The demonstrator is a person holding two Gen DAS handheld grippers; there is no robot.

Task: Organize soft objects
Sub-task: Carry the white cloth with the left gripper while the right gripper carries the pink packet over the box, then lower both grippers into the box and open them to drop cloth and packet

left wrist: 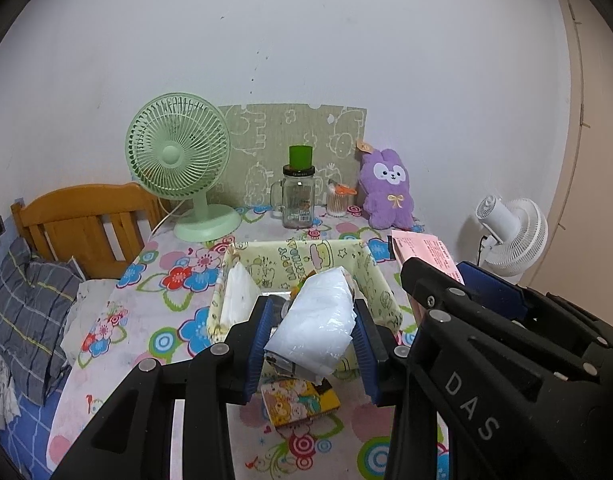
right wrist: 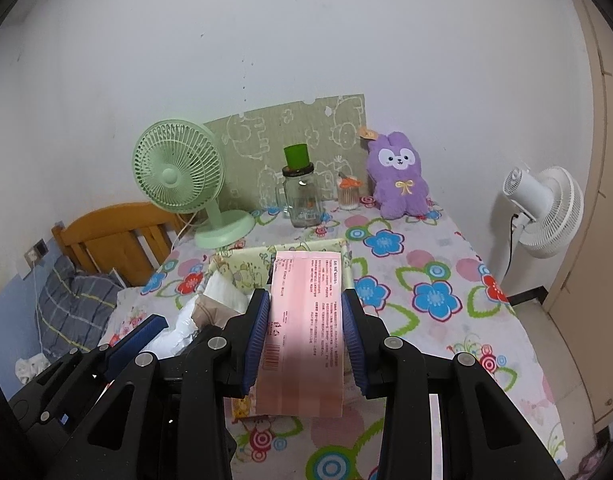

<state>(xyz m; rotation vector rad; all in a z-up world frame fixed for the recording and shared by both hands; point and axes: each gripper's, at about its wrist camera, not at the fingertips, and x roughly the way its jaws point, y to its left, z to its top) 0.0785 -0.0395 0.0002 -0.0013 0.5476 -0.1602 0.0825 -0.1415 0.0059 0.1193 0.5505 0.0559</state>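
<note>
At the far left a wooden headboard stands against the wall, with a grey plaid pillow on the bed below it. The bench beside it wears a flowered cloth. At its back left stands a green fan, then a glass jar with a green cup on its lid, a small tub of cotton swabs, and a purple plush bunny at the back right, all in front of a green patterned board. Off the bench to the right a white fan stands near the wall.

In the middle of the bench sits a yellow fabric box, open at the top, with a white packet leaning inside against its left wall. The left gripper hangs above the box's near edge, its 2 blue fingers clenched on a white plastic pack held clear of the bench. Under it, on the cloth just in front of the box, lies a small cartoon-printed pouch.

To the right, the right gripper is level with the left one and close beside it. Its fingers grasp a pink printed pack by its long sides; the pack points toward the box, its far end over the box's right part.
</note>
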